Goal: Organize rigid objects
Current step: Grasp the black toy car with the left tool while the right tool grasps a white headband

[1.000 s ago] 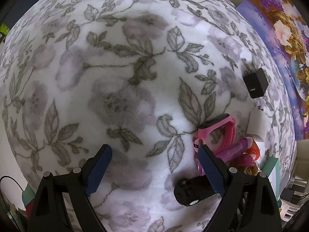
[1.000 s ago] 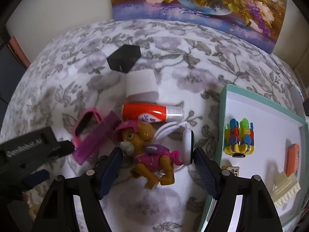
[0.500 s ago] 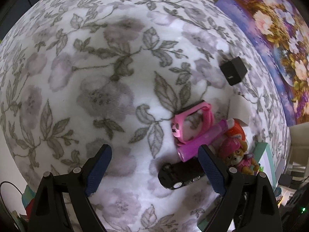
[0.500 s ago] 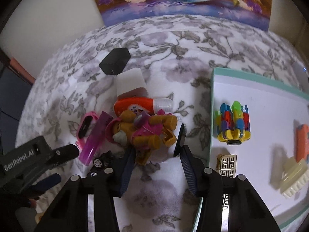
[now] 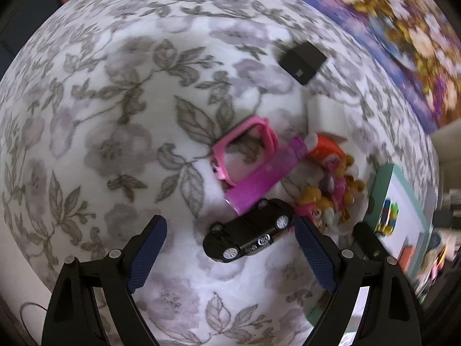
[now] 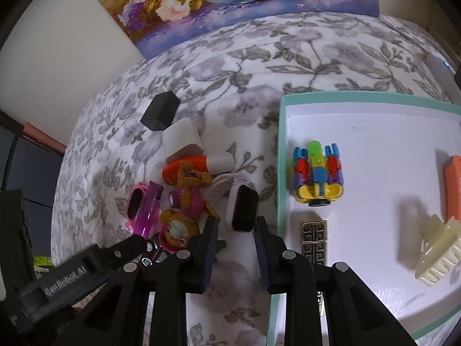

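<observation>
Blanket (image 5: 121, 132): soft matt cloth (floral print). Toy car (image 5: 249, 232): glossy black plastic. Tray (image 6: 374, 132): smooth matt white surface. Comb (image 5: 259, 181): translucent plastic.

Both grippers, left gripper (image 5: 230, 255) and right gripper (image 6: 234, 252), have black angular frames, round silver screws and dark blue ribbed pads; the left one's side bears white lettering.

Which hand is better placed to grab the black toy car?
Left: the left tongs, open, straddle the black toy car. The right tongs have just been closing, the white watch's end between them.
</observation>
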{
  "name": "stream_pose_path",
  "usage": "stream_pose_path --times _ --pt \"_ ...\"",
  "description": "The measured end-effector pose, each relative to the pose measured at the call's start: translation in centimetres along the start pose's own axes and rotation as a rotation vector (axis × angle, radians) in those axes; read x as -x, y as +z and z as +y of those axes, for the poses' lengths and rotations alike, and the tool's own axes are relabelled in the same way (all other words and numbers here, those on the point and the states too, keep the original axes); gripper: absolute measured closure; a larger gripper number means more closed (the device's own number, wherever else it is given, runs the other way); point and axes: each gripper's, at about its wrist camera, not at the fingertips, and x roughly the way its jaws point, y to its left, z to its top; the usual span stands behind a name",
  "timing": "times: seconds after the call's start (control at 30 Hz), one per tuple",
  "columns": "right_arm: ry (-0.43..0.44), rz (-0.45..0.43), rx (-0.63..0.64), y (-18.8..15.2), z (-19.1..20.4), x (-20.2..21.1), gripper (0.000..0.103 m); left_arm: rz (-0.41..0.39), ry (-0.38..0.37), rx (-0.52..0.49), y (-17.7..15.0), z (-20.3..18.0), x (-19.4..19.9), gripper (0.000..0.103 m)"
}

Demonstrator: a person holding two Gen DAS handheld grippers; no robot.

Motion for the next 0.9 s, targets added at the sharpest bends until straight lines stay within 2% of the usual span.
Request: stream_pose_path --times 0.1,0.17,0.3,0.47,0.5,0.53,0.57,0.77,0.9 --pt "0.001 -0.003 -0.02 0.1 -0.6 0.4 0.075 0.024 0.011 -0.044 -0.4 -1.4 -1.0 0.014" --pt "0.009 -0.003 -0.029 0.1 -0.8 0.5 0.075 0.035 0.013 -0.06 -0.7 -2.0 -1.5 0.025" --pt "0.011 0.001 -0.031 0.1 -0.9 0.5 0.075 0.054 -0.015 -0.067 -0.7 -2.8 -2.6 0.038" --pt "0.009 0.004 -0.033 0.1 -0.9 0.4 0.075 0.04 0.014 -0.107 -1.1 -3.2 -3.6 0.042" --pt "0.008 0.005 -0.033 0.1 -0.9 0.4 0.075 0.037 0.006 -0.101 -1.1 -3.3 -3.5 0.045" --pt "0.007 0.005 -0.034 0.1 -0.8 0.4 0.075 0.032 -0.008 -0.095 -1.1 -3.2 -3.3 0.063" --pt "0.006 0.005 -0.033 0.1 -0.8 0.3 0.075 0.029 -0.011 -0.089 -1.0 -2.9 -2.9 0.065" --pt "0.009 0.001 -0.034 0.3 -0.6 0.1 0.075 0.012 -0.074 -0.025 -0.1 -1.5 -2.3 0.068" --pt "0.003 -0.001 -0.036 0.5 -0.6 -0.2 0.074 -0.027 -0.103 0.004 0.4 -0.7 -1.2 0.069"
